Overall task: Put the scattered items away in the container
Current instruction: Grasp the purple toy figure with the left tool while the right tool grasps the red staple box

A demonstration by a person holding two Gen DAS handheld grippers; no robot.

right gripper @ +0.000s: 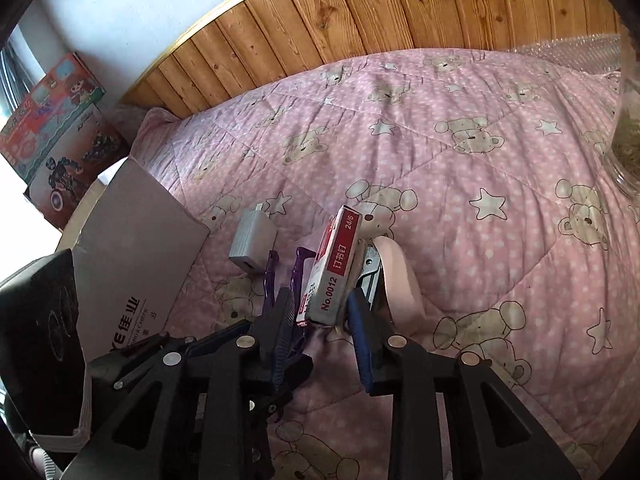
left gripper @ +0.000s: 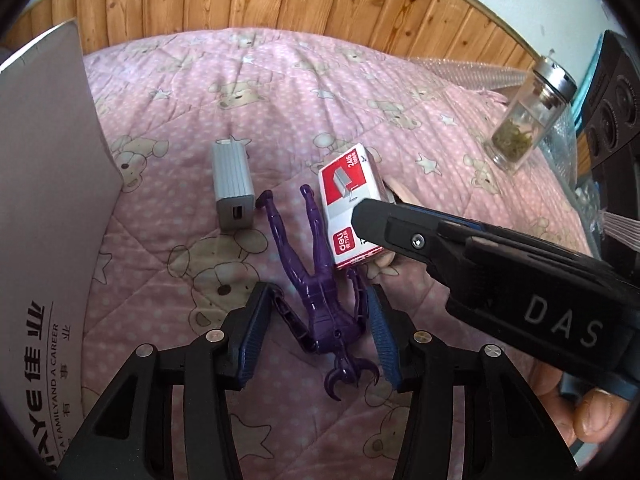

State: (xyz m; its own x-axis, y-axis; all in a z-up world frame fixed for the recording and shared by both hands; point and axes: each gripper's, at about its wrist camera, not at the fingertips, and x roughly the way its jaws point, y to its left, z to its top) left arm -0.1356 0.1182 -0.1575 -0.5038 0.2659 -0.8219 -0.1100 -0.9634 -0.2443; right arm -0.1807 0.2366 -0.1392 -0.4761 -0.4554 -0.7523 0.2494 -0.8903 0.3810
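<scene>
Glossy plastic figure (left gripper: 316,292), quilted cloth bedcover (left gripper: 360,92)

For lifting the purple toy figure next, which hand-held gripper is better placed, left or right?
Left. The left hand-held gripper already straddles the purple toy figure with open jaws. The right hand-held gripper is busy around the staple box.

Quilt (left gripper: 360,100): pink, white dots, beige bears and white stars. Toy figure (left gripper: 316,292), lower centre: glossy purple. Staple box (left gripper: 348,208), centre: red and white. Charger (left gripper: 234,188), left of centre: grey, ribbed. Cardboard box (left gripper: 48,200), left edge: grey, black lettering. Wall panelling (left gripper: 280,4), top: orange-brown pine, knotted. Gripper pads (left gripper: 382,332): blue on black.
</scene>
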